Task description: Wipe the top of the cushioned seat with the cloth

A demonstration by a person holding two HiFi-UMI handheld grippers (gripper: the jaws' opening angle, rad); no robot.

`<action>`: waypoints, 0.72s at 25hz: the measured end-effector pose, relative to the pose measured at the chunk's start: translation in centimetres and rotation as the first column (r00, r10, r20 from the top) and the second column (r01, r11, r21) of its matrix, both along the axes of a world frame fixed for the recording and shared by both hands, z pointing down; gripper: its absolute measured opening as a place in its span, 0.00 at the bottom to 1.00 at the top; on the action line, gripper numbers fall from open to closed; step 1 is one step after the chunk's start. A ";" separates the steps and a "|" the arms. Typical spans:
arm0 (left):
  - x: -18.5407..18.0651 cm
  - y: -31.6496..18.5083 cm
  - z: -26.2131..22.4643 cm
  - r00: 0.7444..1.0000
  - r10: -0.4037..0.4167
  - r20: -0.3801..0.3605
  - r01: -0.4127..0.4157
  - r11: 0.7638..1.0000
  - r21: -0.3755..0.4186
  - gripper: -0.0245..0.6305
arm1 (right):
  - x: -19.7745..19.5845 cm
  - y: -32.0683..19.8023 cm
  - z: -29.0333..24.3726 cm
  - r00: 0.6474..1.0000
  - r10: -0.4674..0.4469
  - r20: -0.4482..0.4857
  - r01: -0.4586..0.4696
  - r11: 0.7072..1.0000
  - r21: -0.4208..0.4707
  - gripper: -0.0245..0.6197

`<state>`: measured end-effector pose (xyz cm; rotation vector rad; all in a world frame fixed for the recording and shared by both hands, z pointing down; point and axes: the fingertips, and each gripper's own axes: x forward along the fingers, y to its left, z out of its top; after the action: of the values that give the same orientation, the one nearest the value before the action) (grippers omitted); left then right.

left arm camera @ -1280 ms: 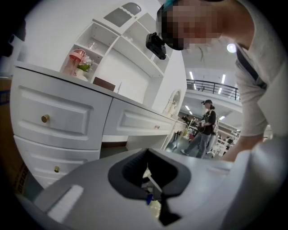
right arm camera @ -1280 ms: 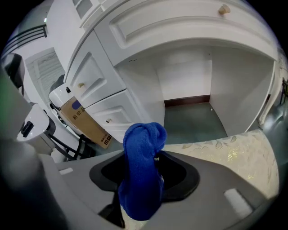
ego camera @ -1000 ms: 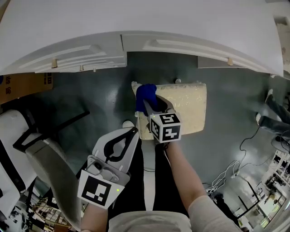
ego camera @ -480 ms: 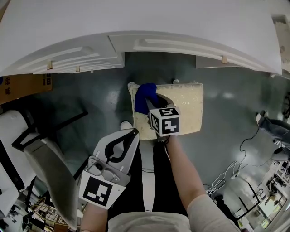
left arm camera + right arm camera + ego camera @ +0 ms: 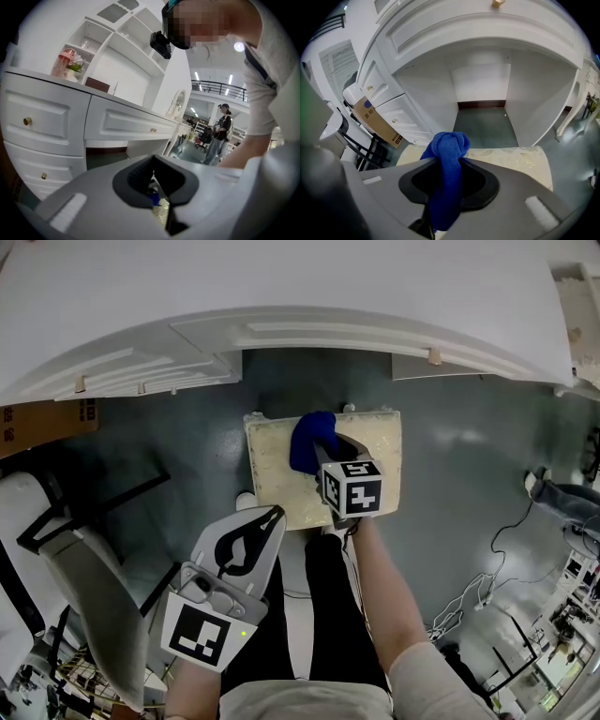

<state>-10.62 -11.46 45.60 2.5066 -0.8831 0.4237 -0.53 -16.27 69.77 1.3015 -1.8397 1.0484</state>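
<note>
Grey and closed on nothing, your left claw (image 5: 270, 517) hangs nearest you, just short of the cushioned seat (image 5: 272, 474). Beyond it, your right claw (image 5: 323, 450) clamps the blue cloth (image 5: 312, 435), bunched on the seat's far middle. The cushion runs on to either side, so sweep sideways.

White panelled dressing table (image 5: 281, 287) across top. Brown cardboard box (image 5: 42, 423) at left. Thin cables (image 5: 473, 594) on grey floor (image 5: 469, 456), right.
</note>
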 end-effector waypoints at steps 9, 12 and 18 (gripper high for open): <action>4.4 0.5 -0.2 1.000 0.003 0.003 -0.003 1.000 0.005 0.04 | 5.7 0.3 0.0 1.000 0.013 -0.016 -0.013 1.000 -0.001 0.21; 6.1 0.7 -0.3 1.000 0.009 0.003 -0.009 1.000 0.008 0.04 | 7.8 0.5 0.1 1.000 0.019 -0.021 -0.019 1.000 -0.005 0.21; 9.3 0.9 -0.4 1.000 0.028 0.007 -0.028 1.000 0.010 0.04 | 11.2 0.8 0.1 0.999 0.030 -0.015 -0.030 1.000 -0.007 0.21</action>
<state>-1.32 -10.57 45.19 2.5306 -0.8563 0.4385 10.68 -15.45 69.92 1.3332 -1.8087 1.0572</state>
